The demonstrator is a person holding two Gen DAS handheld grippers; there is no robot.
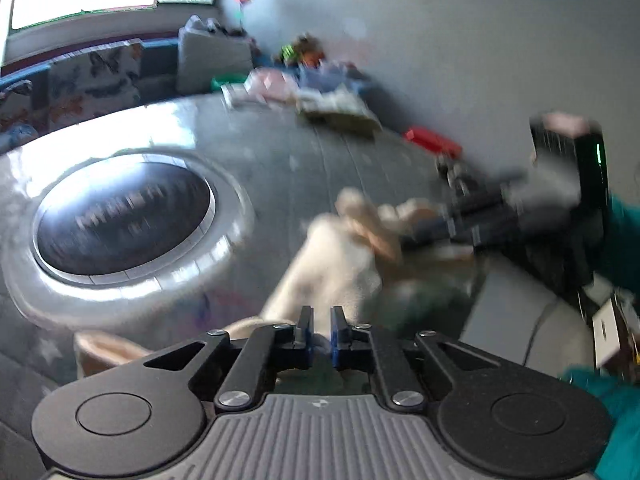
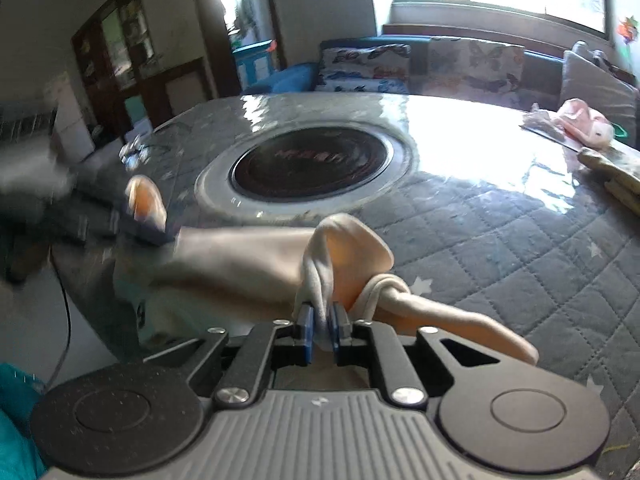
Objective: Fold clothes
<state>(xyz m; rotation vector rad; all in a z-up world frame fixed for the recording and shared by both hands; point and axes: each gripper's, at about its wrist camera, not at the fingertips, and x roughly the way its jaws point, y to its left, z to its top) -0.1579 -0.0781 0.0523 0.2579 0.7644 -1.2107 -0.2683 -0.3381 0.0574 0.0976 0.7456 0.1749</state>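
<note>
A cream, peach-lined garment (image 2: pixel 240 260) with a knotted drawstring (image 2: pixel 384 288) hangs stretched between my two grippers above the quilted grey table (image 2: pixel 520 272). My right gripper (image 2: pixel 321 330) is shut on a bunched edge of it. My left gripper (image 1: pixel 320 334) is shut on the other end of the garment (image 1: pixel 332 272). The left gripper also shows blurred at the left of the right wrist view (image 2: pixel 148 228), and the right gripper at the right of the left wrist view (image 1: pixel 424 228).
A round dark burner (image 2: pixel 312 164) with a silver ring is set in the table's middle. Pink clothes (image 2: pixel 584 120) and a folded item (image 2: pixel 612 172) lie at the far right edge. A red object (image 1: pixel 432 140) lies near the wall. A butterfly-print sofa (image 2: pixel 460 64) stands behind.
</note>
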